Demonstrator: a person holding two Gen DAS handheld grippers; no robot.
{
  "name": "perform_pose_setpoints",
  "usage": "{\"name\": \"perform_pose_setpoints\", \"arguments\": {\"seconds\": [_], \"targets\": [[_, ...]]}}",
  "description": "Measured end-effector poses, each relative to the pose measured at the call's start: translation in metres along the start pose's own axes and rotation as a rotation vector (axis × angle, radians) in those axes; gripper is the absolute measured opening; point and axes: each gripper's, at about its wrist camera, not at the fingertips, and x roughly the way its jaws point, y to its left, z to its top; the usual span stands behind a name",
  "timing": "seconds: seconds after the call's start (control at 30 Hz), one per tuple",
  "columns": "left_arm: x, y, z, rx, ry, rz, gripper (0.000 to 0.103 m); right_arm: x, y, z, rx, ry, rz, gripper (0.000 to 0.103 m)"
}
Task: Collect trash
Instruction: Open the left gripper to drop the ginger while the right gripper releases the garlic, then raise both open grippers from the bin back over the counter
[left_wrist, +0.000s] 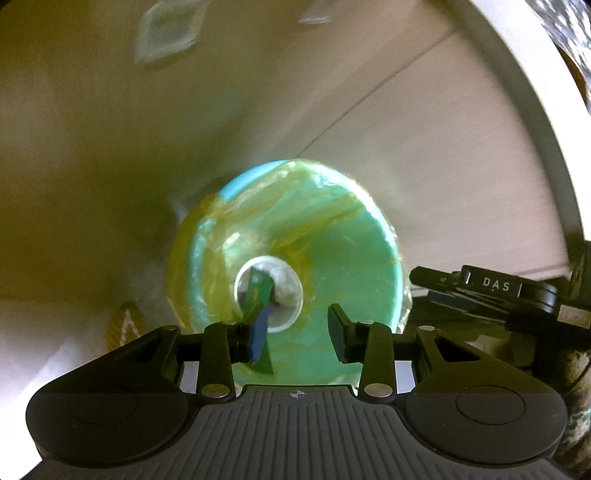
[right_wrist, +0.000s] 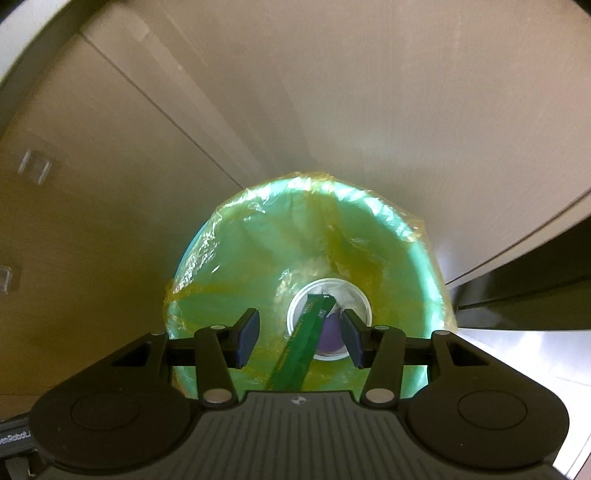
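Note:
A turquoise bin lined with a yellowish plastic bag stands straight below both grippers. At its bottom lies a white cup. A long green stick wrapper leans out of the cup. My left gripper hovers over the bin mouth, open, with nothing pressed between its pads. My right gripper is also above the bin and open. The wrapper shows in the gap between its pads but lies deeper in the bin and touches neither pad.
Pale cabinet panels surround the bin. A white counter edge curves at the upper right. The black body of the right-hand tool sits close beside the bin. A yellow patterned object lies at the left.

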Motion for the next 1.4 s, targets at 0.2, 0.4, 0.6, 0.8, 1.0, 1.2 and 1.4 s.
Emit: {"name": "perform_pose_setpoints", "arguments": {"seconds": [0.2, 0.4, 0.6, 0.8, 1.0, 1.2, 1.4], "targets": [[-0.049, -0.055, 0.018, 0.167, -0.058, 0.016, 0.04, -0.054, 0.009, -0.001, 0.007, -0.074, 0.002, 0.049], [-0.11, -0.099, 0.042, 0.291, -0.161, 0.0, 0.04, -0.135, 0.044, 0.007, -0.055, -0.205, 0.047, 0.049], [-0.156, -0.108, 0.069, 0.333, -0.243, -0.057, 0.04, -0.189, 0.083, 0.026, -0.071, -0.303, 0.159, 0.049], [-0.207, -0.066, 0.116, 0.186, -0.419, -0.113, 0.04, -0.225, 0.149, 0.07, -0.158, -0.431, 0.129, 0.049], [-0.227, -0.017, 0.149, 0.056, -0.493, -0.202, 0.04, -0.232, 0.197, 0.133, -0.119, -0.484, 0.1, 0.049], [-0.222, -0.012, 0.157, 0.047, -0.454, -0.217, 0.04, -0.222, 0.211, 0.198, -0.011, -0.504, 0.04, 0.049], [-0.219, -0.014, 0.145, -0.037, -0.496, -0.142, 0.04, -0.19, 0.212, 0.25, -0.051, -0.498, -0.026, 0.049]]}}
